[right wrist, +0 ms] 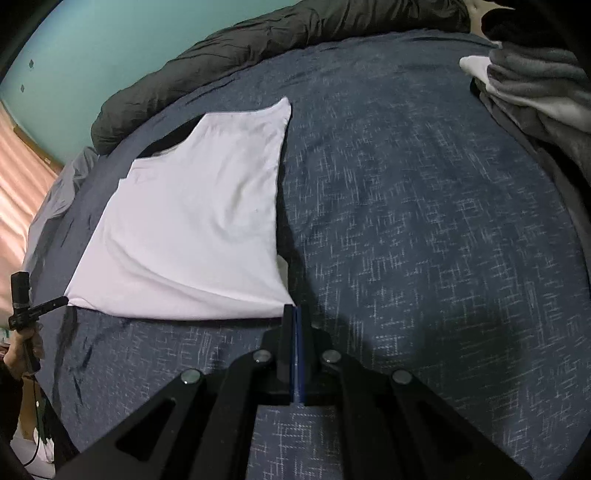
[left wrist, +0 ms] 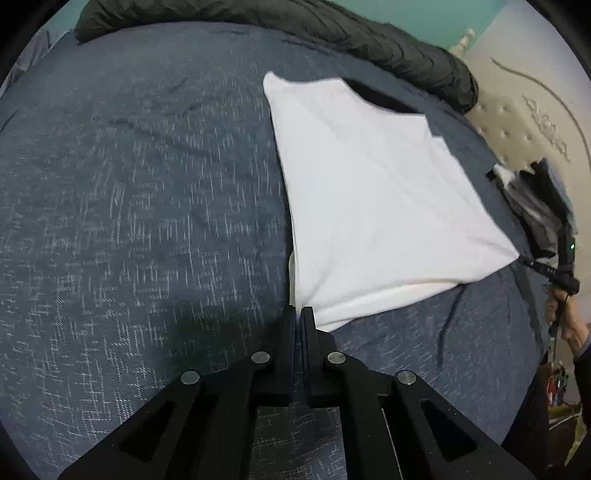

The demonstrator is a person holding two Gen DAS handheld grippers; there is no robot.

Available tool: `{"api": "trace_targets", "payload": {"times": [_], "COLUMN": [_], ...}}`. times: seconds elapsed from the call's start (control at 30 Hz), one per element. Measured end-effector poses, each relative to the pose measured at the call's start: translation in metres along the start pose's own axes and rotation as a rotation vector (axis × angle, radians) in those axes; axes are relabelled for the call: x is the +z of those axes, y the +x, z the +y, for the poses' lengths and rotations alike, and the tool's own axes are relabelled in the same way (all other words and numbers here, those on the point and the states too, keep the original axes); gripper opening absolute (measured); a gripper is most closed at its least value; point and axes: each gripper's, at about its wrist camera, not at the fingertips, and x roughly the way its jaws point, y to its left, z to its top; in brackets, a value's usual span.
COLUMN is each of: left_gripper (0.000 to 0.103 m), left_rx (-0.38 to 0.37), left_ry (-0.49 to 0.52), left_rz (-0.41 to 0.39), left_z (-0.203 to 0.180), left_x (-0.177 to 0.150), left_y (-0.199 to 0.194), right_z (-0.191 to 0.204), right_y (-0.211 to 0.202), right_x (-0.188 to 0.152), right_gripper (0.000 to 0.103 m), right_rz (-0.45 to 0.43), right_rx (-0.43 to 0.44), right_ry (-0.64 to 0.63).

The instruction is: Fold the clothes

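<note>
A white garment [left wrist: 373, 199] lies partly folded on the dark blue bedspread [left wrist: 129, 221], its near edge lifted and stretched between both grippers. My left gripper [left wrist: 298, 312] is shut on the garment's near left corner. In the right wrist view the same white garment [right wrist: 192, 229] spreads to the left, and my right gripper [right wrist: 293, 310] is shut on its near right corner. The other gripper shows in each view as a thin black tip at the garment's far corner: the right one [left wrist: 532, 264] and the left one [right wrist: 51, 305].
A dark green rolled duvet [left wrist: 332, 33] runs along the far side of the bed. A pile of grey and white clothes [right wrist: 535, 85] sits at the right by the padded beige headboard [left wrist: 517, 122]. A person's hand [right wrist: 22, 350] holds the left gripper's handle. Bare bedspread [right wrist: 424, 221] lies on the right.
</note>
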Motion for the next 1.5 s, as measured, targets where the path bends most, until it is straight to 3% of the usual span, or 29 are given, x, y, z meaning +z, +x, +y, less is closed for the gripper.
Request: {"api": "trace_targets", "payload": {"times": [0.33,0.37,0.4,0.43,0.47,0.5,0.77,0.8,0.83,0.87,0.9,1.03,1.23,1.5], "left_gripper": [0.008,0.016,0.022,0.035,0.037,0.037,0.036,0.032,0.015,0.006,0.006,0.004,0.004,0.004], "left_rx": [-0.043,-0.050,-0.057,-0.055,-0.048,-0.041,0.000,0.007,0.018,0.029,0.037,0.093,0.156,0.136], "left_ry": [-0.046,-0.048,-0.048,-0.045,-0.039,-0.033,0.042,0.044,0.050,0.059,0.069,0.141,0.191,0.239], "left_rz": [-0.011,-0.015,-0.019,-0.019,-0.010,0.005,0.052,0.048,0.047,0.047,0.045,0.036,0.006,0.026], "left_z": [-0.004,-0.004,-0.004,-0.005,-0.005,-0.005,-0.019,-0.020,-0.021,-0.022,-0.024,-0.039,-0.044,-0.037], "left_x": [0.004,0.005,0.005,0.005,0.004,0.003,0.001,0.002,0.003,0.004,0.005,0.007,0.011,-0.014], "left_y": [0.002,0.001,0.001,0.002,0.005,0.009,0.032,0.032,0.032,0.032,0.032,0.029,0.014,0.007], "right_z": [-0.005,-0.004,-0.003,-0.002,0.000,0.003,0.033,0.034,0.033,0.033,0.032,0.036,0.009,0.003], "right_y": [0.009,0.008,0.006,0.005,0.006,0.009,0.041,0.043,0.043,0.043,0.043,0.040,0.005,0.035], "right_x": [-0.006,-0.005,-0.004,-0.002,-0.001,-0.001,-0.005,-0.005,-0.004,-0.003,-0.003,0.000,0.009,-0.006], "right_gripper": [0.002,0.005,0.017,0.025,0.040,0.044,0.041,0.032,0.025,0.013,0.008,0.005,0.004,0.004], "right_rz": [0.043,0.032,0.021,0.010,0.011,0.019,0.112,0.109,0.104,0.100,0.095,0.081,0.006,0.100], "right_rx": [0.067,0.074,0.081,0.089,0.095,0.086,0.001,0.004,0.017,0.029,0.042,0.043,0.083,0.058], "right_ry": [0.053,0.053,0.053,0.054,0.049,0.041,-0.116,-0.118,-0.107,-0.096,-0.085,-0.093,0.050,0.058]}}
